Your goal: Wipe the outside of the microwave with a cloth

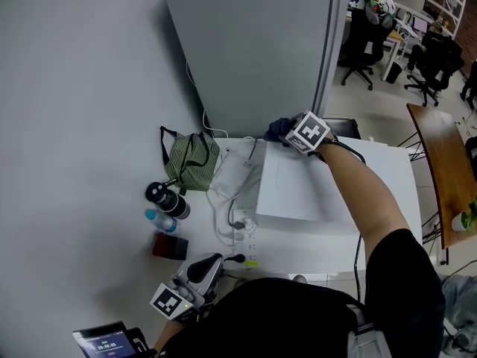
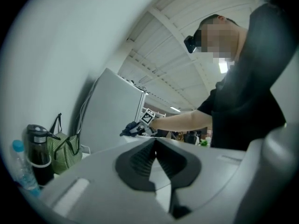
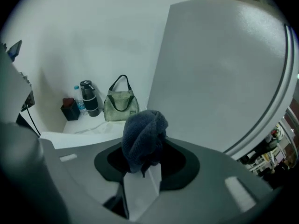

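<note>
Closest below the head view is the person's black shirt (image 1: 298, 319). The left gripper (image 1: 212, 263) is held low against the body at the lower left, its marker cube facing up. The right arm (image 1: 365, 200) reaches straight forward, elbow nearly locked, across the flat white top of the microwave (image 1: 298, 192). The right gripper (image 1: 298, 136) is at the far back edge of that top. It presses the dark cloth (image 1: 277, 129) there, just in front of the tall grey cabinet (image 1: 253, 51). Left of the microwave stand a green striped bag (image 1: 190, 159), a black bottle (image 1: 165, 198), a small water bottle (image 1: 160, 220) and a dark red box (image 1: 170, 246).

Seen from the left gripper view, the left tongs are closed pad against pad with nothing between them. They point up towards the outstretched arm and the far gripper.

Seen from the right gripper view, the right tongs are clamped on the bunched blue-grey cloth, which bulges up above the pads. The grey cabinet face fills the right side. The bag and bottles sit by the wall beyond.
</note>
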A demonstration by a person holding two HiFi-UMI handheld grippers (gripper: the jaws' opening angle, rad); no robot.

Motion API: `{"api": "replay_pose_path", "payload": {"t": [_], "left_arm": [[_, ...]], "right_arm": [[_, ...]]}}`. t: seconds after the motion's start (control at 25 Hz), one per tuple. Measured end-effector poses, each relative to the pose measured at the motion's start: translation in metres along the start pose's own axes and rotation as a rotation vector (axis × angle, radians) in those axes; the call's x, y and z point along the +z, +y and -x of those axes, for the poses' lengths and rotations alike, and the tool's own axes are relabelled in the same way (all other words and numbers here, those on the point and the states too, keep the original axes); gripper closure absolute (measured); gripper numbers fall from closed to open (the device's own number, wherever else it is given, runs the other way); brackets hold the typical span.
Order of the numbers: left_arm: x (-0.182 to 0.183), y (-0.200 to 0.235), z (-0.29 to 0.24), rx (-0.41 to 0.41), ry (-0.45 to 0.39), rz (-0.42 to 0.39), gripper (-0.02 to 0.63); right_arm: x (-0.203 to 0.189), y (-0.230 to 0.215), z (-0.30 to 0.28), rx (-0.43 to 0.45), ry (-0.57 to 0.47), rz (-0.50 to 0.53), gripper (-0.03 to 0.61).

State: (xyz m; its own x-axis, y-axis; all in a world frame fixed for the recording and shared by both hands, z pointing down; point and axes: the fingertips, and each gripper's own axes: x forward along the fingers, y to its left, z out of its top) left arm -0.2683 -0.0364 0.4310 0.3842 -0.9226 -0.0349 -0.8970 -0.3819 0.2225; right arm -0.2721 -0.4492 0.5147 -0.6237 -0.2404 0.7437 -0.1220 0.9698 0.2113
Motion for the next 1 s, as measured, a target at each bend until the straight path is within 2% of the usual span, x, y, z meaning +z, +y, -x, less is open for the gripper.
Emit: {"api": "replay_pose_path", "payload": {"t": [0.2,0.44,0.56,0.64,0.72,0.76,0.88,1.0], "left_arm": [[0.001,-0.02,-0.037,-0.087,0.019,0.0,0.611],[-0.004,-0.044,-0.079,-0.189,0.042,0.004,0.611],[-0.009,-0.054,-0.093,-0.221,0.055,0.007,0.611],[-0.011,-0.058,-0.097,-0.232,0.06,0.01,0.611],[-0.012,-0.06,-0.098,-0.239,0.059,0.011,0.611],[-0.012,-0.06,-0.097,-0.24,0.056,0.012,0.611],[-0.007,-0.055,-0.089,-0.227,0.032,0.015,0.611],[0.0,-0.047,-0.071,-0.2,0.002,0.006,0.611]], "right_arm": [[-0.101,-0.044,0.063,-0.041,0.071,-0.09,0.439],[-0.248,-0.103,0.163,-0.169,0.141,-0.28,0.442],[-0.295,-0.119,0.201,-0.227,0.159,-0.339,0.443],[-0.311,-0.129,0.218,-0.278,0.163,-0.348,0.443],[-0.298,-0.128,0.226,-0.303,0.117,-0.348,0.445],[-0.278,-0.123,0.225,-0.293,0.066,-0.339,0.445],[-0.179,-0.085,0.201,-0.186,-0.106,-0.258,0.445],[-0.074,-0.021,0.144,-0.029,-0.178,-0.119,0.445]]}}
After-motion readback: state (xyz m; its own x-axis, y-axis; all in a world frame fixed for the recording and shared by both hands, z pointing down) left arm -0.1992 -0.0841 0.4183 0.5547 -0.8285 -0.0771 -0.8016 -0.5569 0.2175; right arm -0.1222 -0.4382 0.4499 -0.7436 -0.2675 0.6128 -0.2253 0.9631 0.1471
